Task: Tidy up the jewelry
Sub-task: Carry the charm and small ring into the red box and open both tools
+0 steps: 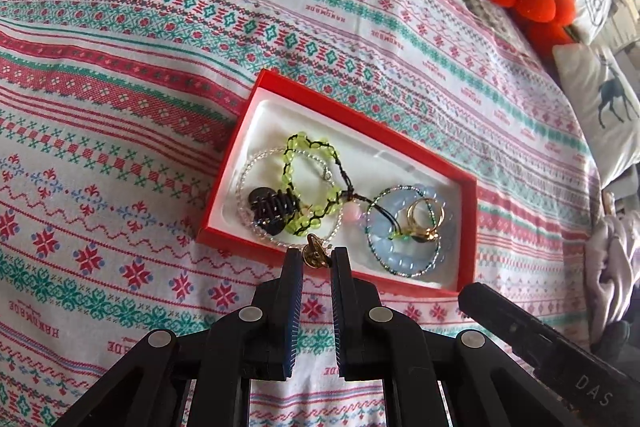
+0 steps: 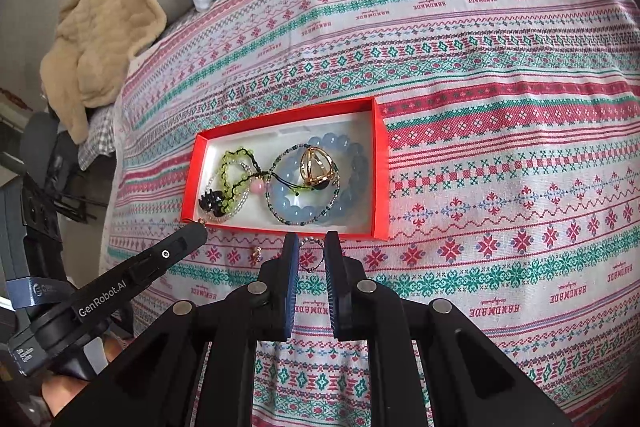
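Gold trinket point(image 1: 315, 254) half-hidden between fingertips.

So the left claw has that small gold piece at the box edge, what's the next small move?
Probably carry it a little forward over the near wall of the red box and open. The left claw pinches the gold piece right at that wall, not yet over the white lining, where the bracelets already lie. The right claw frames a small ring on the bedspread.

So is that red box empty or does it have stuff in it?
Not empty: the red box holds a blue bead bracelet, a green one and gold rings.
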`<state>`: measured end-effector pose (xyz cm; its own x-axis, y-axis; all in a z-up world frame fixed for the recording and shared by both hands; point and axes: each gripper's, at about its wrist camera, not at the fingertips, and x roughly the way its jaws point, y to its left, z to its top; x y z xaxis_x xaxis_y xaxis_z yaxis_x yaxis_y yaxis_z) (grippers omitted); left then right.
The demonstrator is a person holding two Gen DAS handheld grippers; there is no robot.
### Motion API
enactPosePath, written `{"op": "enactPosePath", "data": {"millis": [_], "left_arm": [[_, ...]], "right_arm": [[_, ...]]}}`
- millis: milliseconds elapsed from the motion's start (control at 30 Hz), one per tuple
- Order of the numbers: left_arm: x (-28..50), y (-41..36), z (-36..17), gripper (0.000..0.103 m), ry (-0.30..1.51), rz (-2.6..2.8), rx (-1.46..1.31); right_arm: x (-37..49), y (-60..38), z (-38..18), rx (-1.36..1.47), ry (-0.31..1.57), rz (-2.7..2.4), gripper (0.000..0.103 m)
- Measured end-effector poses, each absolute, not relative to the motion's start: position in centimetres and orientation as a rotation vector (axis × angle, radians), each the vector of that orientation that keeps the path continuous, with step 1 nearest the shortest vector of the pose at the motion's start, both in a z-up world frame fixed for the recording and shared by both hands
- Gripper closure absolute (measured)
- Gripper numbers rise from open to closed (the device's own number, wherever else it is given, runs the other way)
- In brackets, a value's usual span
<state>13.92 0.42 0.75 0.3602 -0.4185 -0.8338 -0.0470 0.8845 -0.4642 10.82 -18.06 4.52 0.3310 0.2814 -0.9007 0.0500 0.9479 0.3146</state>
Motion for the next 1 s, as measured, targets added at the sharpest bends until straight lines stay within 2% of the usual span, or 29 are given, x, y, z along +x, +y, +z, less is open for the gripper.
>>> {"op": "enactPosePath", "data": {"millis": [467,533,600,700,833,1000], "left_arm": [[14.7,-1.2,0.8,0.094,1.138,-0.266,-0.406],[14.6,-1.2,1.1,0.087,1.127,-0.277,-0.407],[14.5,-1.2,1.5,0.071,1.112,-0.278,-0.401],[14.2,-1.0,1.9,0.064,1.103,-0.271,-0.393],[13.8,-0.4,2.0,0.063,1.107,-0.25,-0.382],[13.1,0.5,2.6,0.05,1.101,-0.231,-0.351]], "right_arm": [[12.1,-19.1,3.8,0.363,1.196,0.117,0.089],[12.1,-19.4,3.7,0.37,1.196,0.112,0.089],[12.2,-19.7,3.7,0.373,1.196,0.108,0.089],[12.2,-19.8,3.6,0.374,1.195,0.107,0.089],[12.3,-19.6,3.4,0.37,1.201,0.112,0.089],[12.5,-19.3,3.2,0.363,1.2,0.117,0.088]]}}
